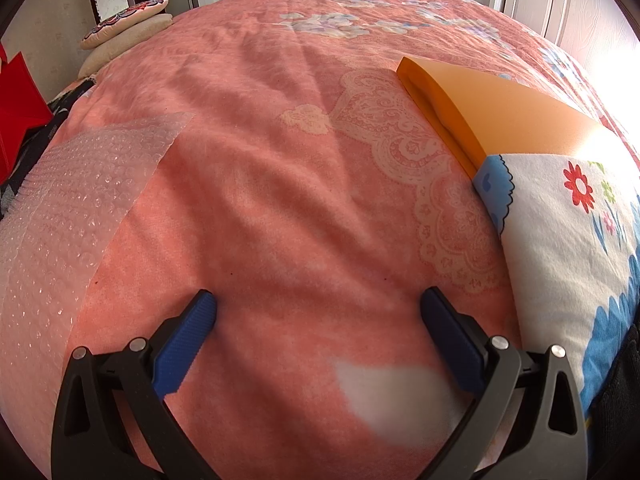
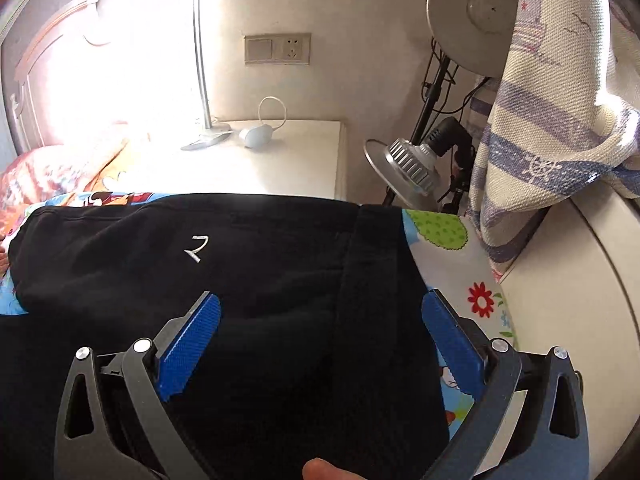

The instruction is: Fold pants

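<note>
Left gripper: spread wide, empty, hovering over the pink bedspread between bubble wrap and a flowered pillow. Right gripper: equally wide, poised above the black pants, nothing pinched. Pants draped across the pillow, waistband seemingly toward the right, long axis probably running leftward. Best to pinch the waistband edge, lift cleanly, carry onto open bedspread.
</note>
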The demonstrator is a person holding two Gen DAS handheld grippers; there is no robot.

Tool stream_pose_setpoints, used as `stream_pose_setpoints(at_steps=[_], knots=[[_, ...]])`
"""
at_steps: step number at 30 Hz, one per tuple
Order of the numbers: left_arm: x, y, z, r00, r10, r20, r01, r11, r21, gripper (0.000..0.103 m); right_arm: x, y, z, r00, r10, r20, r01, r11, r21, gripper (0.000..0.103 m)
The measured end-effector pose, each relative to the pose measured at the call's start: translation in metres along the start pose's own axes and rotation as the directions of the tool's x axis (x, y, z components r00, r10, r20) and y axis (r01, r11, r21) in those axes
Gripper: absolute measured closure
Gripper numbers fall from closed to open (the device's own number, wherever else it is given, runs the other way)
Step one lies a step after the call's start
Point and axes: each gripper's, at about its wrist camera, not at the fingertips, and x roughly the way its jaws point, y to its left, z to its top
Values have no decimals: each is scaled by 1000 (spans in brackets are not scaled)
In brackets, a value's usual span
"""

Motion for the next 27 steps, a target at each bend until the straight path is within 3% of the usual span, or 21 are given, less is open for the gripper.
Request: stream_pose_setpoints(at_steps=[3,5,11,27], knots=[[0,0,0,1000,1,0,-1,1000,0,1,24,-14,21,995,96,-22,-93,990,102,5],[0,0,0,1000,0,0,0,1000,0,1,49,-25,39,993,116,-24,-109,976,187,5],[0,0,0,1000,1,0,-1,1000,1,1,129,-40,54,990,80,-113,-44,955,293,5],[0,0,0,1000,1,0,-1,1000,1,1,135,-10,47,996,-60,-67,67,993,94,5]])
